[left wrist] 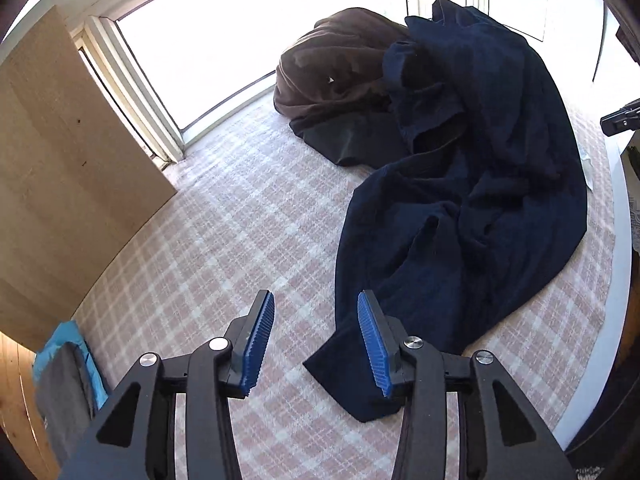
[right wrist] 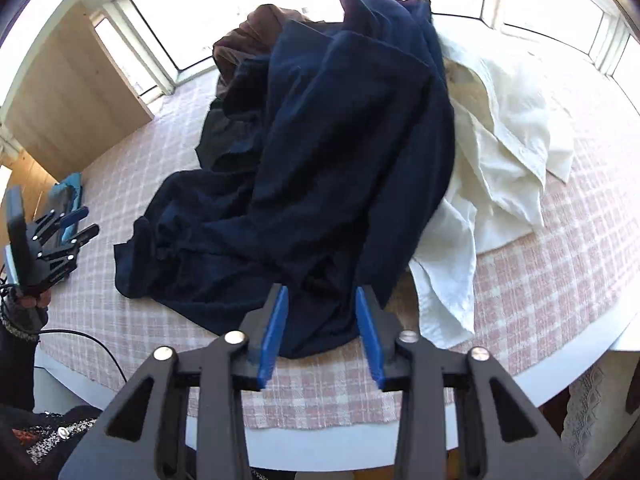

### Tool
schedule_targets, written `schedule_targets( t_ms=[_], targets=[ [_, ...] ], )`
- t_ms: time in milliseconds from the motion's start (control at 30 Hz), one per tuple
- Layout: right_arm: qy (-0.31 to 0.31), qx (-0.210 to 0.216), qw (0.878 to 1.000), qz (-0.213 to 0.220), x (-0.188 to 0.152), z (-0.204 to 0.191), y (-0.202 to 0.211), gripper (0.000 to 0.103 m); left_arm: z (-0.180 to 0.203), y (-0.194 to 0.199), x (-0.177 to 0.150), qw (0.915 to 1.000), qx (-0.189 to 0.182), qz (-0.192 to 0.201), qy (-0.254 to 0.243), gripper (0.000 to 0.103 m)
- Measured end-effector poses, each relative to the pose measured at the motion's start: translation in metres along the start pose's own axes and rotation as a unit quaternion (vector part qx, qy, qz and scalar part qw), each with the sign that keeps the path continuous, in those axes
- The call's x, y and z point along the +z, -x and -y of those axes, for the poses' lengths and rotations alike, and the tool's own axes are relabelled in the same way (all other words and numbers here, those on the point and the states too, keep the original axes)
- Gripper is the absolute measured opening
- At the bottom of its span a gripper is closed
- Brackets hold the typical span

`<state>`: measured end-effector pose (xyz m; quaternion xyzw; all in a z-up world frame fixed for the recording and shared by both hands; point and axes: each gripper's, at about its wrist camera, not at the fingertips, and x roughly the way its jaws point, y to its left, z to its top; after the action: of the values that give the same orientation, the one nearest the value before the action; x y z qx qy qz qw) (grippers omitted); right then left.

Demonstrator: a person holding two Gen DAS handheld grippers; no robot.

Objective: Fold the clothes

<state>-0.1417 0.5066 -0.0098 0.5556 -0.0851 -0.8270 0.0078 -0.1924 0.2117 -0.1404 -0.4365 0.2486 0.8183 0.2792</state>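
A crumpled navy garment (left wrist: 472, 208) lies on the pink checked tablecloth (left wrist: 224, 208), draped from the far pile down to the near edge; it also shows in the right wrist view (right wrist: 320, 168). My left gripper (left wrist: 316, 312) is open and empty, hovering above the cloth just left of the garment's near corner. My right gripper (right wrist: 322, 304) is open, its jaws either side of the garment's near hem above the table; I cannot tell if they touch it. The left gripper also shows in the right wrist view (right wrist: 76, 224).
A brown garment (left wrist: 332, 68) and a black piece (left wrist: 352, 136) lie behind the navy one. A white shirt (right wrist: 500, 152) lies to its right. A wooden cabinet (left wrist: 60, 160) stands left. Blue and grey folded cloth (left wrist: 64, 372) sits at the table's left edge. Windows are behind.
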Motion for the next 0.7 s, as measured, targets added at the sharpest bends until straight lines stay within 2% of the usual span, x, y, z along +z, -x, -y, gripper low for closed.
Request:
schedule_targets(
  t_ms=[100,200,267,333,500,667,700],
  targets=[
    [0.057,-0.001,0.998,0.018,0.039,-0.023,-0.004,0.058,-0.004,-0.033,0.034,0.9993,-0.039,0.003,0.000,0.050],
    [0.106,0.002,0.994,0.027,0.074,-0.041,-0.011,0.058,0.008,-0.062,0.057,0.9984,-0.047,-0.007,-0.030,0.053],
    [0.116,0.015,0.993,0.015,0.085,-0.036,-0.027,0.058,0.019,-0.080,0.065,0.9975,-0.028,-0.019,-0.062,0.055],
    [0.120,0.030,0.992,0.002,0.092,-0.032,-0.035,0.058,0.022,-0.092,0.068,0.9960,-0.023,-0.034,-0.080,0.055],
    [0.127,0.035,0.991,-0.014,0.107,-0.030,-0.049,0.058,0.013,-0.093,0.066,0.9908,-0.101,-0.044,-0.079,0.063],
    [0.154,0.030,0.987,-0.011,0.124,-0.042,-0.064,0.058,0.023,-0.106,0.067,0.9878,-0.104,-0.063,-0.097,0.062],
    [0.173,0.026,0.985,-0.011,0.129,-0.046,-0.064,0.058,0.026,-0.108,0.067,0.9872,-0.106,-0.065,-0.100,0.056]
  ],
)
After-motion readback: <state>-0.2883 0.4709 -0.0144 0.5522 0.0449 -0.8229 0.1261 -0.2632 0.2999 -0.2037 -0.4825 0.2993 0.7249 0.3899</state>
